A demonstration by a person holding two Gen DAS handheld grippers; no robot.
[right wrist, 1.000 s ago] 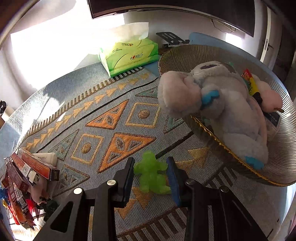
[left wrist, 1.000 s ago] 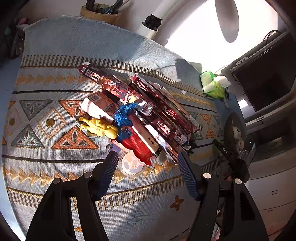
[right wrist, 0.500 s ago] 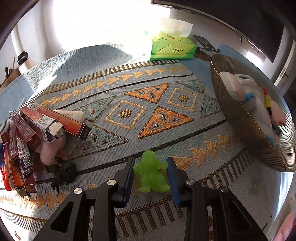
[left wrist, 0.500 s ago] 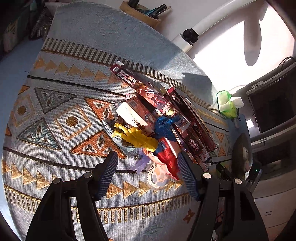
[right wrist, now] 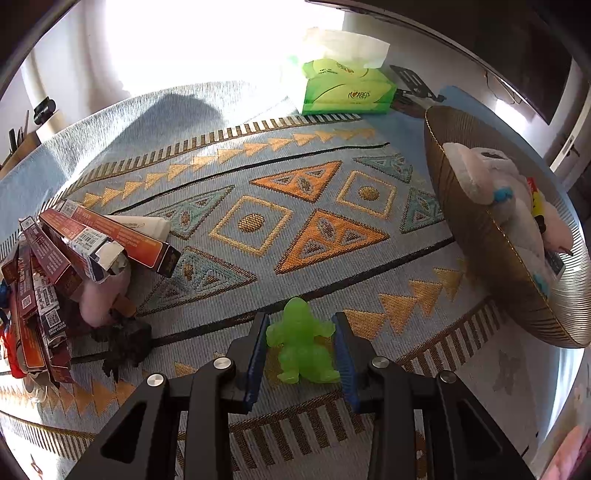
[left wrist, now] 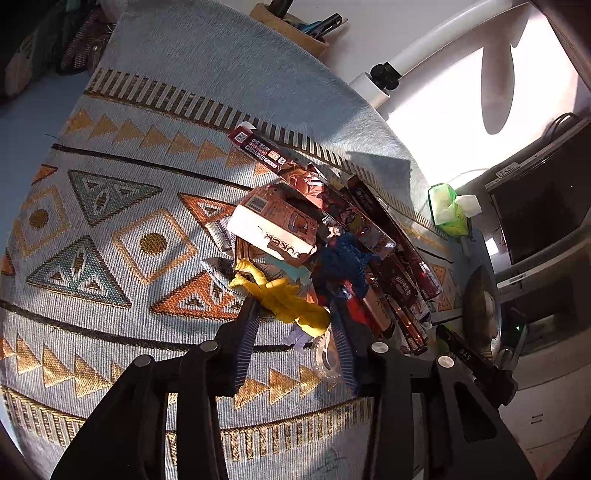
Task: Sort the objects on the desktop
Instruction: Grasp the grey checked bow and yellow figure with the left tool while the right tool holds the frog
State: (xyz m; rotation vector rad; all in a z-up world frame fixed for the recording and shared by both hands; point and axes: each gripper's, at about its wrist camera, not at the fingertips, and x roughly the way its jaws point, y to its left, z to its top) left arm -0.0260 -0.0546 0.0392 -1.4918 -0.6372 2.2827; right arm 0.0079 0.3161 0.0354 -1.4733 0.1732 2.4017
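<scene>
Left gripper (left wrist: 291,317) closed around yellow toy (left wrist: 284,301) at the edge of the box pile (left wrist: 332,236), lifting it clear for sorting; right gripper (right wrist: 300,345) pinching green toy (right wrist: 301,341) above the bench, basket (right wrist: 480,236) nearby as likely destination.

place: looking like a home desk
cover: patterned woven mat (right wrist: 295,229) lying across it
beyond the mat: tissue box (right wrist: 347,90), dark monitor (left wrist: 546,206), pen holder (left wrist: 295,27) sitting there

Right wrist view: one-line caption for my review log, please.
Right gripper shut on a green toy figure above the patterned mat, with the plush-filled basket to its right.
</scene>
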